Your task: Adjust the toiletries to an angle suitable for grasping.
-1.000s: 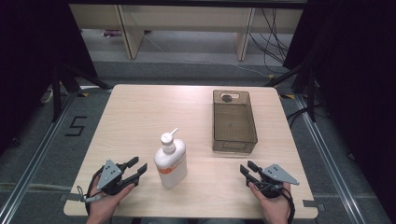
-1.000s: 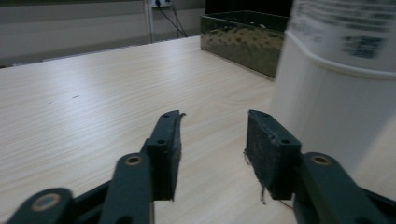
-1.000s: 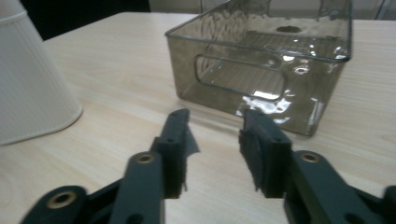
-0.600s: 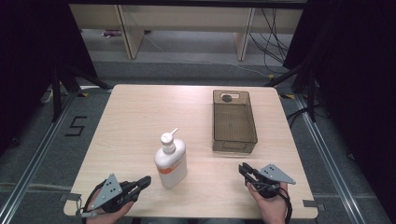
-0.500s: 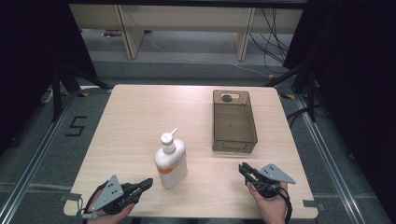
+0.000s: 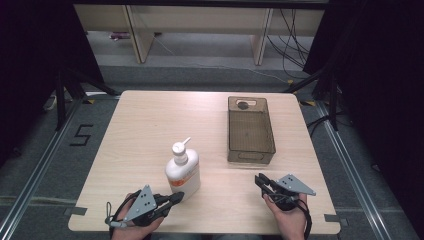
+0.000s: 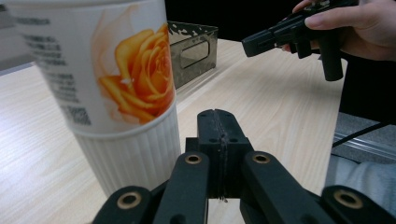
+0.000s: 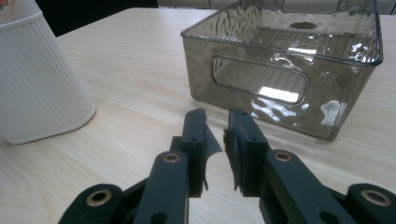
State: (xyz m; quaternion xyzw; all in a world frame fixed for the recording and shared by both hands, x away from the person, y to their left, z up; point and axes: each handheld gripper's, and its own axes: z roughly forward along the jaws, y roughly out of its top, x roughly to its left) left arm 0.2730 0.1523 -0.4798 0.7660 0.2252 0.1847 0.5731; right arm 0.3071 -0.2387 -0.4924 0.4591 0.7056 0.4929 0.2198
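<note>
On the wooden table (image 6: pixel 145 125) a white pump bottle (image 6: pixel 182 170) of lotion stands upright near the front edge, with an orange rose printed on its label. The left gripper (image 6: pixel 176 197) lies low at the front, just beside the foot of this bottle, and points toward it. In the left gripper view its two black jaws are pressed together with nothing between them, and the ribbed lower part of the bottle rises just to their left. Probably the person brings the gripper close with jaws together first, so it can come next to the bottle without knocking it.

The right gripper (image 6: pixel 260 180) rests at the front right, well apart from the bottle. In the right gripper view a narrow slit shows between its jaws, but they hold nothing and stand practically together. They point toward the smoky transparent plastic bin (image 6: pixel 250 150), which is empty and stands with a short side, with a handle slot, facing the person. The bin probably waits there to receive the bottle.
</note>
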